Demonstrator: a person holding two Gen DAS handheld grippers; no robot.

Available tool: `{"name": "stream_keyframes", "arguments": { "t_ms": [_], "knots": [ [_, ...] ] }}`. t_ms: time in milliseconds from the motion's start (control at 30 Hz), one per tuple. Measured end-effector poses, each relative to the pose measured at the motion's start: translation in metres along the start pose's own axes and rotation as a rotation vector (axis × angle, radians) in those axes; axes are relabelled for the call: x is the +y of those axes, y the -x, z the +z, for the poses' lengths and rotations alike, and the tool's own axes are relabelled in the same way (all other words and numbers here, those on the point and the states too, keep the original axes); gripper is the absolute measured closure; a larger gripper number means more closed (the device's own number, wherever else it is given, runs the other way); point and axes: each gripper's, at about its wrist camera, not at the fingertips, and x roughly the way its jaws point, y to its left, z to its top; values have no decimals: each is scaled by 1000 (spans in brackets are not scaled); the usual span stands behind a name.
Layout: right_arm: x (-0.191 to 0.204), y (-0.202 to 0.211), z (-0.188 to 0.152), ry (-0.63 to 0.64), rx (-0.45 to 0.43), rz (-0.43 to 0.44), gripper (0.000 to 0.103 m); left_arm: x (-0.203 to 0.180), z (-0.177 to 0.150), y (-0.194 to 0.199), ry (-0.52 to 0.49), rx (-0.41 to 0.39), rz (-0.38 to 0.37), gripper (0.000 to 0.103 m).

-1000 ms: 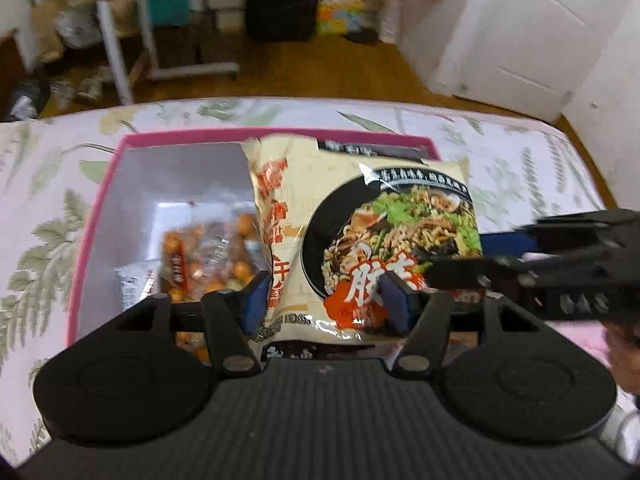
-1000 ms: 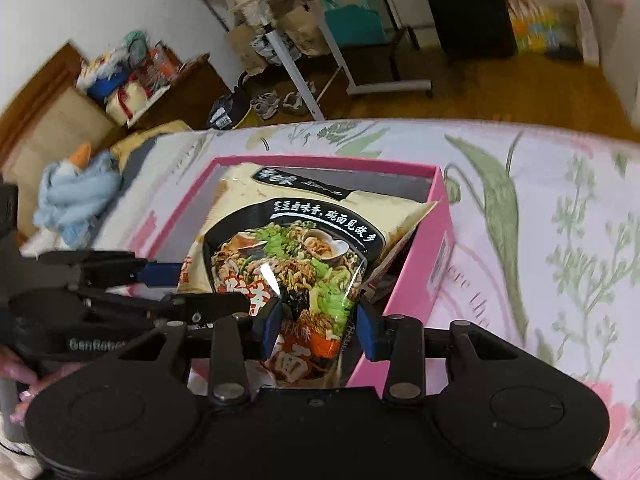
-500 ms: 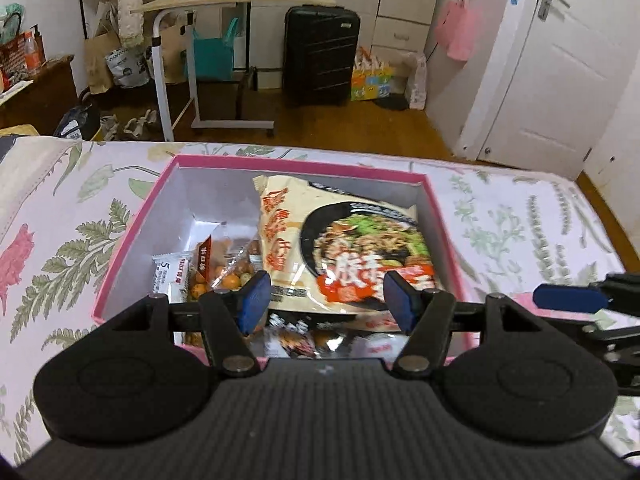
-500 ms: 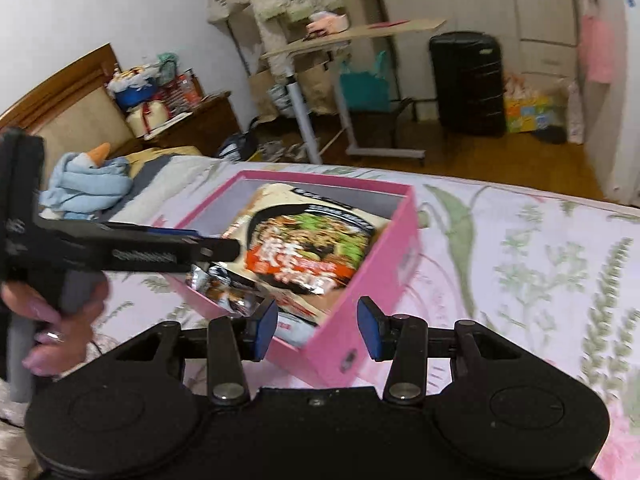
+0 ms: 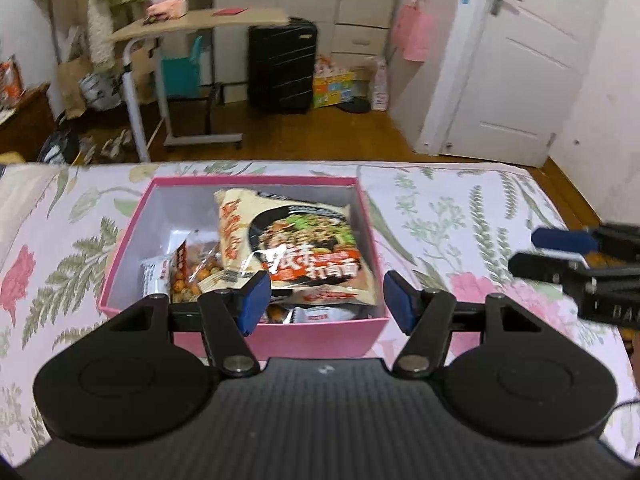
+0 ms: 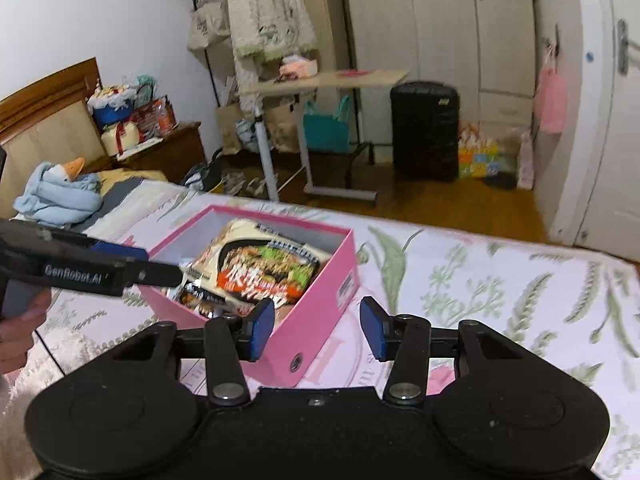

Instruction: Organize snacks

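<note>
Noodle packet (image 5: 304,246) in pink box (image 5: 320,338), beyond empty fingers (image 5: 253,298)

Floral bed (image 5: 460,208) w/ pink box (image 5: 320,340).

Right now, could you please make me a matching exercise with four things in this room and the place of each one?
Things:
1. large noodle packet
2. black hard-shell suitcase
3. pink cloth bag
4. open pink cardboard box

Places:
A. hanging on the wall beside the white door
B. on the flowered bedspread
C. standing on the wooden floor
D. on top of the other snacks in the box

Pairs: 1-D, 2-C, 3-A, 4-B
</note>
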Motion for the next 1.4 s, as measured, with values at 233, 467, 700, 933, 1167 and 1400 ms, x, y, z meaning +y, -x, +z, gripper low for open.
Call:
{"name": "stream_keyframes", "arguments": {
  "t_ms": [233,467,700,933,1167,1400],
  "knots": [
    [-9,31,-1,-78,19,-73,49,-17,-2,22,-11,33,-7,42],
    [-12,53,-9,-119,1,-99,48,-37,3,38,-31,5,-7,38],
    [-16,69,-19,-141,-11,-138,41,-64,-4,43,-78,26,16,35],
    [-18,72,-32,-163,14,-207,32,-86,-28,53,-64,-15,58,17],
    [-9,75,-42,-137,6,-253,6,-85,-39,51,-9,-4,123,7],
    [-9,84,-44,-166,6,-314,6,-90,-42,54,-46,-23,104,7]
  ]
}}
